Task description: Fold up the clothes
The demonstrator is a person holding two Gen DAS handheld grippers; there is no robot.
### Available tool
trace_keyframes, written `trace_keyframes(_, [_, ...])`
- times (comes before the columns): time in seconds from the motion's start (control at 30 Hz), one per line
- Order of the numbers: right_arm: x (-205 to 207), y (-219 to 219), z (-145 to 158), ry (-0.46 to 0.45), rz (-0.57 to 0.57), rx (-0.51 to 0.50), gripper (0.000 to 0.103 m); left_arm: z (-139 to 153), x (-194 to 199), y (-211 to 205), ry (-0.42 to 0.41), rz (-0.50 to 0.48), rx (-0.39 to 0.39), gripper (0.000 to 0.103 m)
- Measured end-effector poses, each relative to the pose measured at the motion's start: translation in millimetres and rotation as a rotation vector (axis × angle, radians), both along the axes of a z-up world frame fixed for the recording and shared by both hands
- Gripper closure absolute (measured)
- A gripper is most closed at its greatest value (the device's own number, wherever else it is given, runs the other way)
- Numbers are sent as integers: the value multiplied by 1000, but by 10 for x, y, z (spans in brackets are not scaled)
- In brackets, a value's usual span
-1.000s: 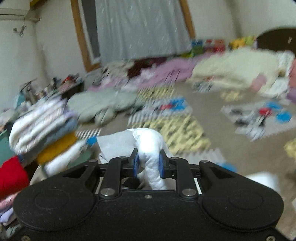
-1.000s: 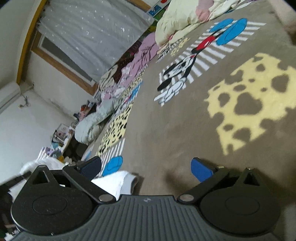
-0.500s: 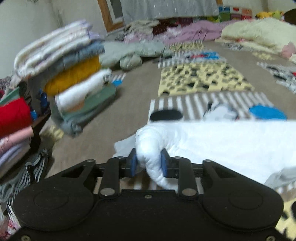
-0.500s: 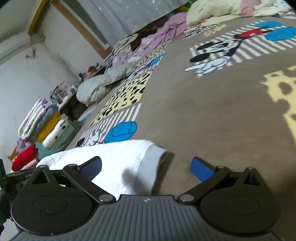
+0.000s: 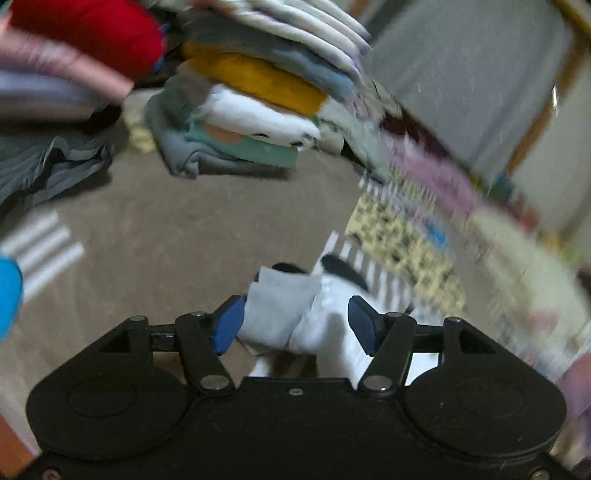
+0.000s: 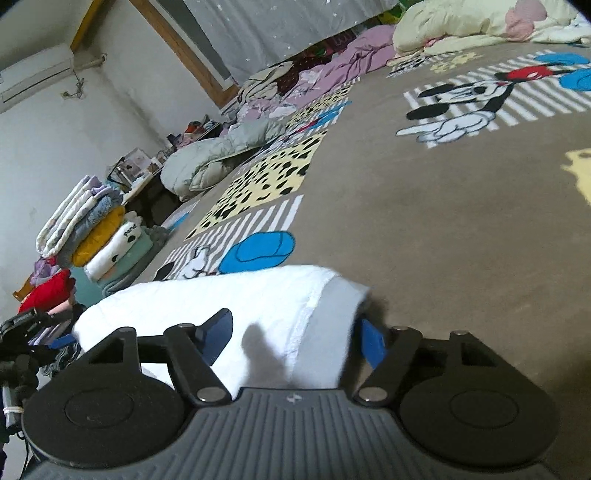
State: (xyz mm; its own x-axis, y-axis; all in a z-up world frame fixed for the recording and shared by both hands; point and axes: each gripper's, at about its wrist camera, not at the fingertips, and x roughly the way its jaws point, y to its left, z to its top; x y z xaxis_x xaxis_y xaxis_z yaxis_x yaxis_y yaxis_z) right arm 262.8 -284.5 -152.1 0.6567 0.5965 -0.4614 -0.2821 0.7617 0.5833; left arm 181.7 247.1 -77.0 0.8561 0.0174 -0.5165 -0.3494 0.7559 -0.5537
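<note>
A white garment [image 6: 221, 306] with a grey hem [image 6: 328, 332] lies flat on the brown carpet [image 6: 443, 240]. My right gripper [image 6: 295, 339] is open just above it, and the grey-hemmed end sits between its blue pads [image 6: 373, 343]. In the left wrist view, another end of the garment [image 5: 317, 317], with a grey band [image 5: 277, 310], lies between the spread fingers of my left gripper [image 5: 295, 328], which is open. The left gripper [image 6: 40, 339] also shows at the far left edge of the right wrist view, by the garment's other end.
A tall stack of folded clothes [image 5: 258, 92] [image 6: 96, 229] stands on the carpet beyond the garment, with a red folded piece [image 5: 92, 33] [image 6: 48, 291] and more piles beside it. A grey quilt [image 6: 214, 158] and loose bedding [image 6: 480, 22] lie farther off.
My left gripper has opened and let go of the white garment, which now lies on the carpet. The right gripper has come down over the grey-hemmed end.
</note>
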Motion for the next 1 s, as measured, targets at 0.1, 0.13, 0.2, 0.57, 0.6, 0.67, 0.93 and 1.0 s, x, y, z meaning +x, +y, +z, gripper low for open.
trace_keyframes(0.1, [0, 68, 3, -4, 6, -18, 31, -113, 66, 109, 50, 38, -42, 41])
trace_keyframes(0.13, [8, 86, 3, -3, 6, -19, 31, -160, 110, 123, 74, 42, -45, 41])
trace_keyframes(0.2, [15, 112, 7, -1, 5, -14, 33, -256, 196, 142, 80, 29, -90, 41])
trace_keyframes(0.57, [181, 66, 179, -41, 31, 114, 78, -238, 565, -153, 0, -81, 34, 98])
trace_keyframes(0.6, [205, 49, 225, -57, 30, 122, 78, -185, 593, -188, -18, -88, 56, 98])
trace_keyframes(0.67, [266, 13, 314, -89, 21, 131, 79, -48, 631, -242, -74, -92, 102, 99])
trace_keyframes(0.93, [586, -294, 659, -225, -72, 154, 79, 365, 811, -416, -272, -107, 212, 99])
trace_keyframes(1.0, [673, -412, 668, -222, -95, 148, 79, 352, 859, -444, -280, -119, 223, 99])
